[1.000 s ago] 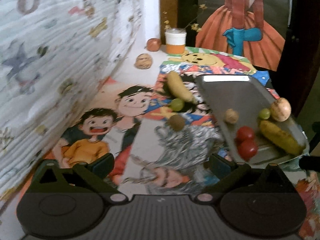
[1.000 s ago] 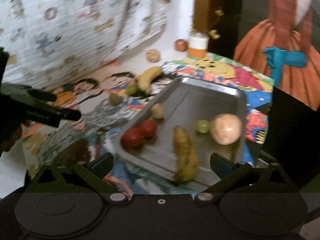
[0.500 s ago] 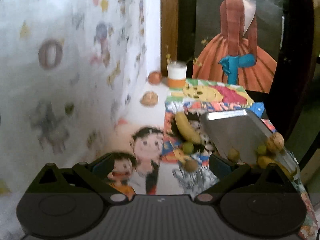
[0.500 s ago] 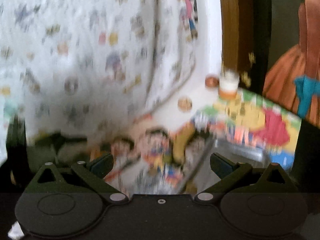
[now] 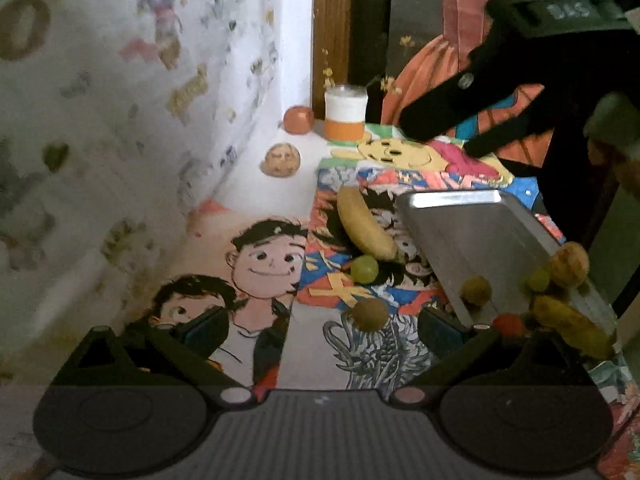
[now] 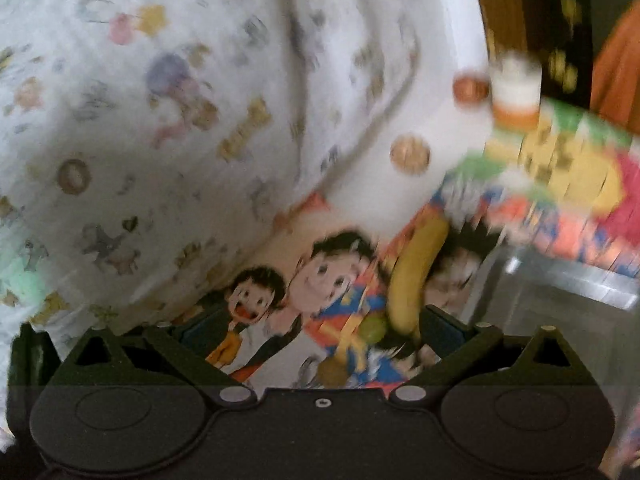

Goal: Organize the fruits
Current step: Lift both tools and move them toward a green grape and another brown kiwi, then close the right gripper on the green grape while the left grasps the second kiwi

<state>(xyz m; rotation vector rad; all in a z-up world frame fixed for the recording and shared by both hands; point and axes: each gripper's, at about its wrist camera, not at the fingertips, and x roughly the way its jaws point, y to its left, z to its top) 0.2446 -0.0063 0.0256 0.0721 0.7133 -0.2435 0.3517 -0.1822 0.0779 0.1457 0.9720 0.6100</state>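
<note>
- Raised characters are seen on the black top of the right gripper (image 5: 438, 138), in the upper right of the left wrist view; they appear to read "345", though the first and last marks could also be taken for an S.
- A large brown ring-shaped "O" is printed on the printed cloth (image 5: 120, 128) at the upper left edge of the same view; a similar "O" is seen at the left of the right wrist view.
- Yellow block lettering is printed on the cloth near the upper middle of both views, but it is too blurred to be read.
- Yellow X-shaped marks are printed on the comic mat (image 5: 332, 288), centre right.
</note>
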